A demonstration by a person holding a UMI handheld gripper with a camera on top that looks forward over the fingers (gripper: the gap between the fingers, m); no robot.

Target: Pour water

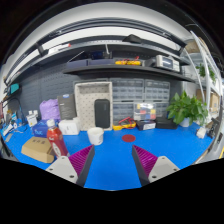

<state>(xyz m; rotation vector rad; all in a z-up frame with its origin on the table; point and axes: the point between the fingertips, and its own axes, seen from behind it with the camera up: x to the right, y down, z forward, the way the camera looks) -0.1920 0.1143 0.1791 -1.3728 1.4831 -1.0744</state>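
Gripper (112, 163) raised above the near part of a blue tabletop (120, 160), fingers spread wide, nothing between them. Both magenta pads (82, 160) visible on the inner faces, angled toward each other; bare blue surface shows in the gap.

Beyond the fingers, centre: a small white cup (95, 135) standing upright on the tabletop, well apart from the fingertips. Whether it holds water cannot be told.

Far left of the cup: a red bottle (54, 138) with a white cap, upright. Just beside it, nearer and further left, a tan block-like object (38, 149) lies on the surface. Behind the bottle, a white container (69, 127) and a purple object (49, 109); what they are exactly is not clear. Some small blue and white items sit at the far left edge, too small to identify.

Right of the cup: a low scatter of red and yellow items (125, 126) on the tabletop, near the back. Further right, a leafy green plant (185, 107) in a pot.

Back of the scene: a white perforated panel with a dark rectangle (102, 112) set against it, and beside that a rack of small drawers (140, 100). A dark shelf (125, 68) runs above, carrying a few objects.
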